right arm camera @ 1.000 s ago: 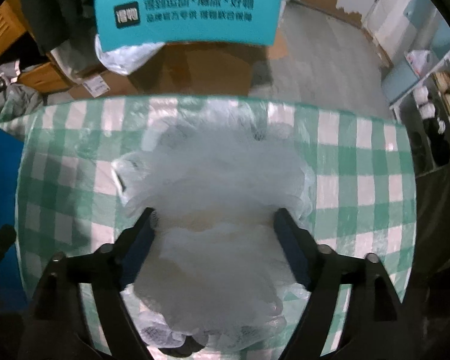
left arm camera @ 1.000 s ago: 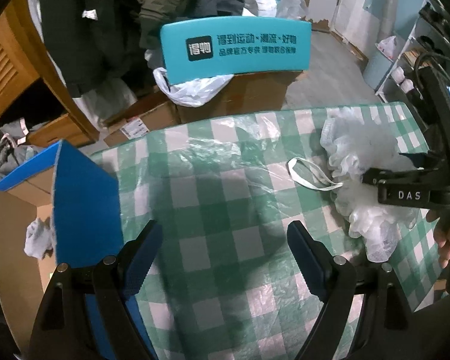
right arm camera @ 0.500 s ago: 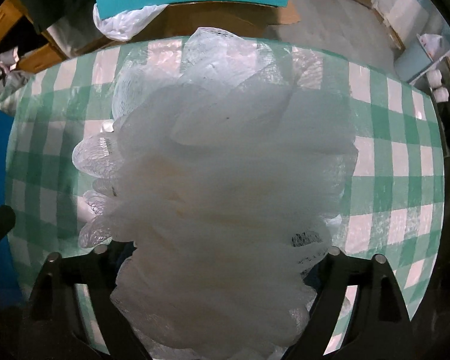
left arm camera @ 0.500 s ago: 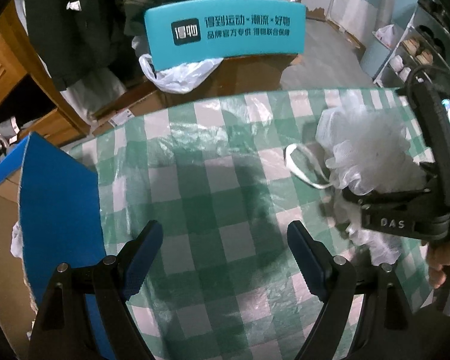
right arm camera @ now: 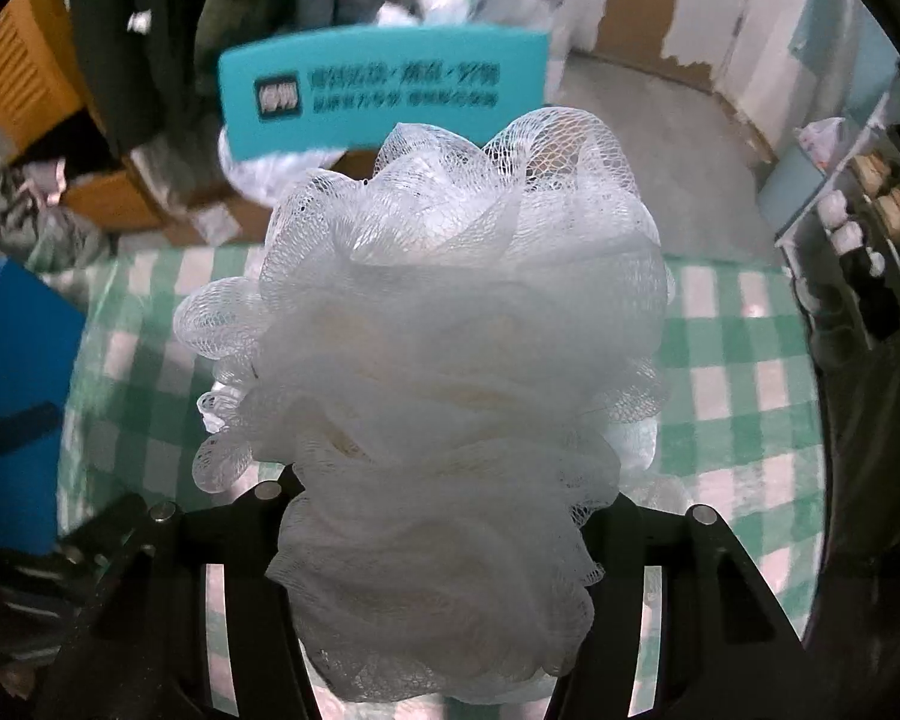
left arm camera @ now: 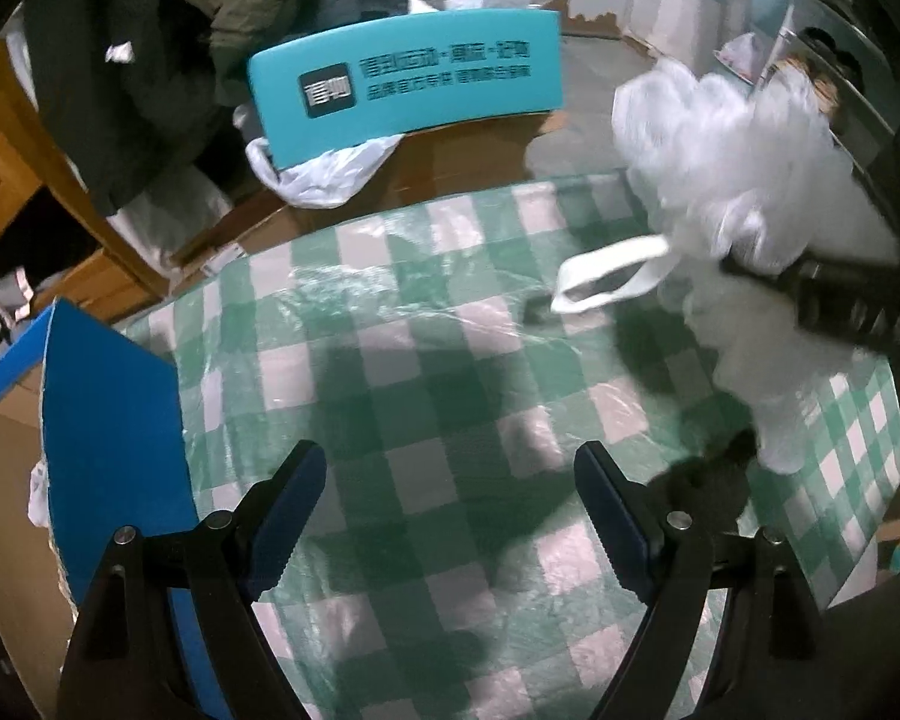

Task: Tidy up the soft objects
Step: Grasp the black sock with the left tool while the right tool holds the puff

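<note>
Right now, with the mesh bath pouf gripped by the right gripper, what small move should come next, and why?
Probably carry the mesh bath pouf leftward toward the blue-flapped cardboard box at the table's left edge. The right gripper is shut on it and holds it clear of the checked tablecloth, its white loop dangling. The left gripper is open, holding nothing.

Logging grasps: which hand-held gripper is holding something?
The right hand-held gripper, shut on the white mesh bath pouf; the left hand-held gripper is open, empty.
</note>
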Available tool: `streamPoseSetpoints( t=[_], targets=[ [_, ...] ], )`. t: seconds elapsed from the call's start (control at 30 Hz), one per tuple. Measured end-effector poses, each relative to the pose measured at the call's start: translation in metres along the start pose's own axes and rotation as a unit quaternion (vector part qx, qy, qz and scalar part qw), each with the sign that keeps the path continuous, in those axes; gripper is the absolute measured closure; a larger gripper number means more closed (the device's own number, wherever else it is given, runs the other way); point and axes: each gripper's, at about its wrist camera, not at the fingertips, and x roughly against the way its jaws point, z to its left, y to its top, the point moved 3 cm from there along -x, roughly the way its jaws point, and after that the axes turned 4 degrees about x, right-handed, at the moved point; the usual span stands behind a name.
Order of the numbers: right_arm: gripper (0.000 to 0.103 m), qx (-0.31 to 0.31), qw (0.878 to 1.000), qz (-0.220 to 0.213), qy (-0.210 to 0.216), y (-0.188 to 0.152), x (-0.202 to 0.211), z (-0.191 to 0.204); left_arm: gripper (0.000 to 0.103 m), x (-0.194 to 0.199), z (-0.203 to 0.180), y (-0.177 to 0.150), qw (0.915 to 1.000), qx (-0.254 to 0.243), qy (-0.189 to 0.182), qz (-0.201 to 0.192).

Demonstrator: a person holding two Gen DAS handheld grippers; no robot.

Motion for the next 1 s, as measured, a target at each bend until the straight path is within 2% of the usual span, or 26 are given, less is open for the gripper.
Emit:
streamPoseSetpoints(
  t=[0.17, 0.4, 0.6, 0.77, 1.0],
  targets=[
    [0.049, -0.025, 1.0, 0.0, -0.004, -0.01, 0.01, -0.022, 0.017, 0.003, -0.023, -0.003, 0.9997, -0.02, -0.014, -0.001],
    [0.049, -0.063, 0.998, 0.027, 0.0, -0.055, 0.019, -0.049, 0.017, 0.005, -0.064, -0.01, 0.9973, -0.068, -0.027, -0.003],
    [0.049, -0.095, 0.994, 0.045, -0.002, -0.088, 0.022, -0.075, 0.017, -0.001, -0.095, -0.023, 0.9937, -0.105, -0.038, 0.009],
    [0.049, -0.11, 0.993, 0.049, -0.001, -0.105, 0.023, -0.088, 0.017, -0.008, -0.121, -0.029, 0.9901, -0.124, -0.061, 0.025],
    [0.049, -0.128, 0.99, 0.055, 0.007, -0.122, 0.02, -0.1, 0.016, -0.031, -0.142, -0.044, 0.9859, -0.144, -0.067, 0.052]
  ],
)
